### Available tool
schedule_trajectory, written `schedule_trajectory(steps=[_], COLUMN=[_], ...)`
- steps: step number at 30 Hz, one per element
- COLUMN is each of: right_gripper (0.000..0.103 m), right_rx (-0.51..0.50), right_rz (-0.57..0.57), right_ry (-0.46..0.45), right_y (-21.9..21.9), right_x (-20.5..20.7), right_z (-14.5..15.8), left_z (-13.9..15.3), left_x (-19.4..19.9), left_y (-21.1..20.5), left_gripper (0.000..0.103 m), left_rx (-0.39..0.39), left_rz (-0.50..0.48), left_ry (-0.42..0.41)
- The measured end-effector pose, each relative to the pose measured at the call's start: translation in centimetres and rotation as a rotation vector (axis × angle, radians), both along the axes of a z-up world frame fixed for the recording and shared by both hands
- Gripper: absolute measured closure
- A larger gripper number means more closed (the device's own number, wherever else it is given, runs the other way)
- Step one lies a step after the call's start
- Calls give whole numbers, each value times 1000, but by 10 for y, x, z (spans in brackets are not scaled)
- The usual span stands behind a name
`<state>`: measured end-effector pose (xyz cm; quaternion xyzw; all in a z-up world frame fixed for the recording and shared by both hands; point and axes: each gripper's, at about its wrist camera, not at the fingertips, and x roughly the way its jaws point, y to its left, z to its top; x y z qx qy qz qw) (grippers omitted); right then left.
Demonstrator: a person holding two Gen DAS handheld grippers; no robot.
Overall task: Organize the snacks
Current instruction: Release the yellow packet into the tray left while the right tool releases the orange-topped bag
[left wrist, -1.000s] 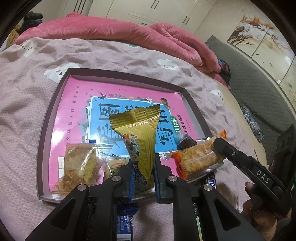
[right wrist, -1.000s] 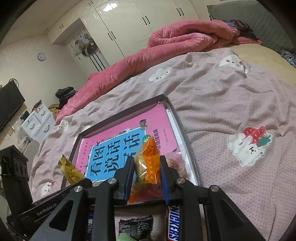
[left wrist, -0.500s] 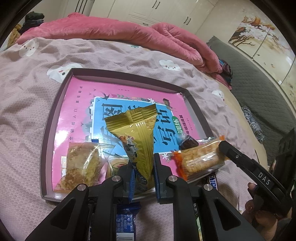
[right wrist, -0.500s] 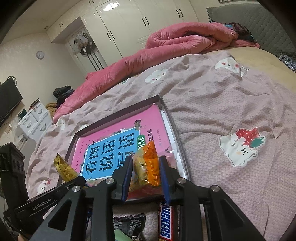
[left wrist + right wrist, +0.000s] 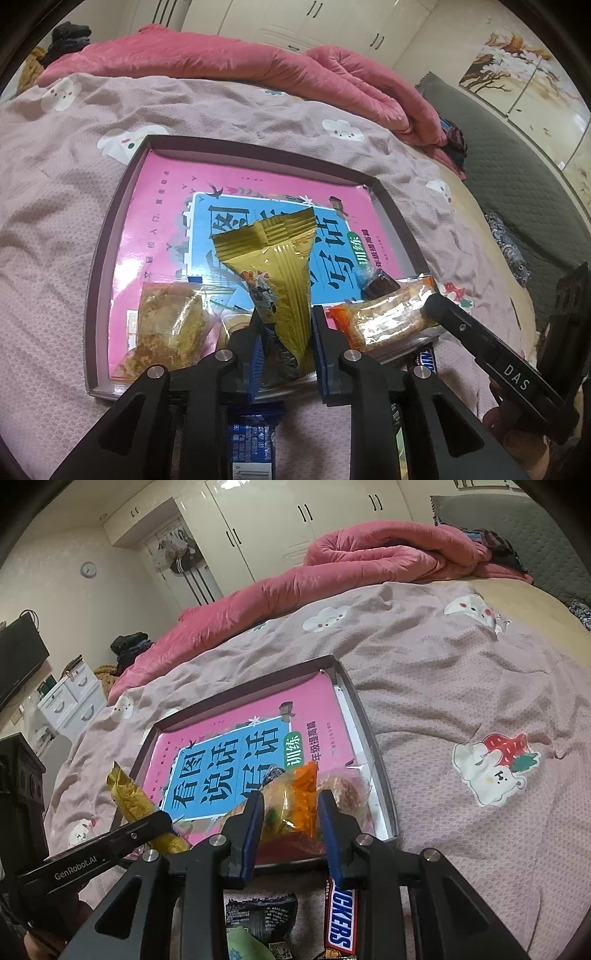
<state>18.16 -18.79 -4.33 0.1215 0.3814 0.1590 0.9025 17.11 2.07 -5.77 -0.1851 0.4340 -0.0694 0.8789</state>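
A shallow box tray (image 5: pixel 110 221) with a pink and blue book in it lies on the bed; it also shows in the right wrist view (image 5: pixel 373 738). My left gripper (image 5: pixel 284 325) is shut on a gold snack packet (image 5: pixel 280 266), held upright over the tray's near edge. My right gripper (image 5: pixel 290 808) is shut on an orange-ended clear snack packet (image 5: pixel 295 805), seen in the left wrist view (image 5: pixel 384 317) over the tray's near right corner. A clear-wrapped pastry (image 5: pixel 166 325) and a dark wrapped candy (image 5: pixel 376 284) lie in the tray.
A Snickers bar (image 5: pixel 341 919), a black packet (image 5: pixel 262 915) and a blue packet (image 5: pixel 251 443) lie on the pink bedsheet before the tray. A rolled pink quilt (image 5: pixel 369 561) lies at the back. Wardrobes and a white drawer unit (image 5: pixel 70 698) stand beyond.
Both grippers have drawn back a little toward me with their packets still held; the tray sits slightly farther up in both views.
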Motion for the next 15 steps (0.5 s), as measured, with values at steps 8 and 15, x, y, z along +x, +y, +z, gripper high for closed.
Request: schedule_trajectory(steps=[8,15], right_gripper=[73,73], right_rx=[9,11], right_rz=[5,-2], right_ry=[6,5], right_y=[-1,-2], right_x=[0,0], right_z=[0,0], left_z=[0,1], left_x=[1,0], left_y=[2,2], left_gripper=[66,60], left_rx=[-5,-4], left_rz=[6,5], left_ry=[5,5])
